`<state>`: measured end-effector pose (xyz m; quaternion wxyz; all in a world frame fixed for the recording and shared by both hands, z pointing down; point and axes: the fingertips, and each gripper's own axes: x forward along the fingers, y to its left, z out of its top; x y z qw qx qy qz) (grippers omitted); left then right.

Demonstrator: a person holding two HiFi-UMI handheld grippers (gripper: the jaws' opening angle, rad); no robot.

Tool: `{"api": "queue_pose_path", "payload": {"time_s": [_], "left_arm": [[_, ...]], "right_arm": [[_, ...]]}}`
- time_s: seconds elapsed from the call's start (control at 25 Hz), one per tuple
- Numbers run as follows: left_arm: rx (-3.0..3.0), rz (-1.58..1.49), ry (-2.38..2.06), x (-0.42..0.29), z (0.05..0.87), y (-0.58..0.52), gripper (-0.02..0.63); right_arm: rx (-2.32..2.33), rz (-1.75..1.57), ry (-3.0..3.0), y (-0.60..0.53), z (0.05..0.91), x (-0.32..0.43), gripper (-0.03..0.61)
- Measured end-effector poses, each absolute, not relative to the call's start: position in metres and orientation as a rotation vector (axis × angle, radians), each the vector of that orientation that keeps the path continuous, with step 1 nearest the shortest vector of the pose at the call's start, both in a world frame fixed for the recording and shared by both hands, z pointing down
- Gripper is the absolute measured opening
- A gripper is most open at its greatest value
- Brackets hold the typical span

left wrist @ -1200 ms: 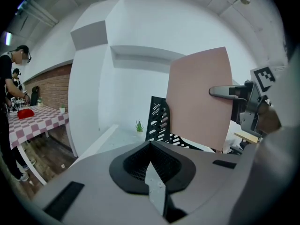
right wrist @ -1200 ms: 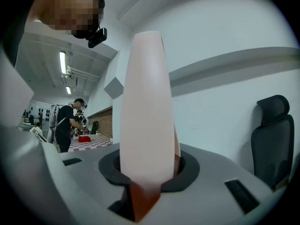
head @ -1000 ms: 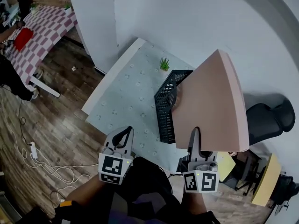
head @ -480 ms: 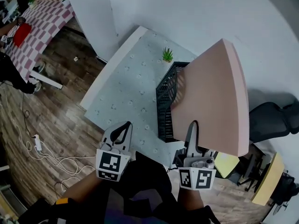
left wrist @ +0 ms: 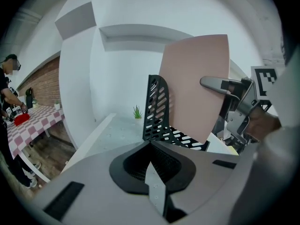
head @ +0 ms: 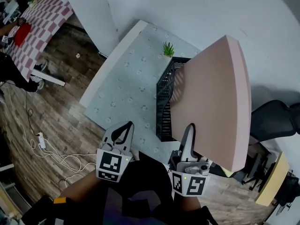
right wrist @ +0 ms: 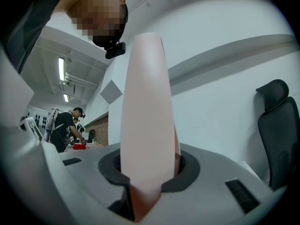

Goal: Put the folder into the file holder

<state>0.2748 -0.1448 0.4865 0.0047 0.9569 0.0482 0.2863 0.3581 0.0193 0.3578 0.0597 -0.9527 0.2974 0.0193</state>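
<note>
Above the pale table [head: 123,74], large pink card folder [head: 211,102] upright, pinched at near edge by right gripper [head: 188,128], lower corner hanging over black perforated file holder [head: 164,102], not seated. Left gripper [head: 124,128] closed, empty. Risk: corner catching a wall, tipping the unbraced holder.

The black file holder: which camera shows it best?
The left gripper view: the file holder stands side-on, slotted wall and base plain. The head view sees it from above, partly behind the pink folder. The right gripper view shows none of it.
</note>
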Motion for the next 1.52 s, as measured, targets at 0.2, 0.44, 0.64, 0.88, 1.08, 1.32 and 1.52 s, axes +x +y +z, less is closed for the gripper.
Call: {"api": "queue_pose_path", "payload": {"time_s": [0.2,0.44,0.64,0.88,1.08,1.32,1.52], "left_arm": [[2.999,0.907,0.153,0.27,0.487,-0.143,0.008],[2.993,0.919,0.156,0.26,0.49,-0.142,0.008],[2.986,0.942,0.151,0.253,0.495,-0.144,0.008],[2.97,0.981,0.169,0.245,0.51,-0.144,0.009],[2.952,1.012,0.17,0.238,0.529,-0.143,0.008],[2.94,1.007,0.156,0.236,0.546,-0.142,0.008],[2.954,0.952,0.14,0.231,0.539,-0.138,0.009]], "right_arm": [[-2.868,0.073,0.888,0.016,0.353,0.352,0.127],[-2.856,0.066,0.866,0.008,0.36,0.345,0.127],[-2.871,0.071,0.834,0.006,0.376,0.343,0.13],[-2.891,0.042,0.835,-0.003,0.407,0.338,0.136],[-2.924,0.045,0.846,-0.005,0.43,0.338,0.144],[-2.968,0.057,0.857,-0.008,0.45,0.339,0.149],[-3.036,0.018,0.918,-0.018,0.459,0.336,0.17]]}}
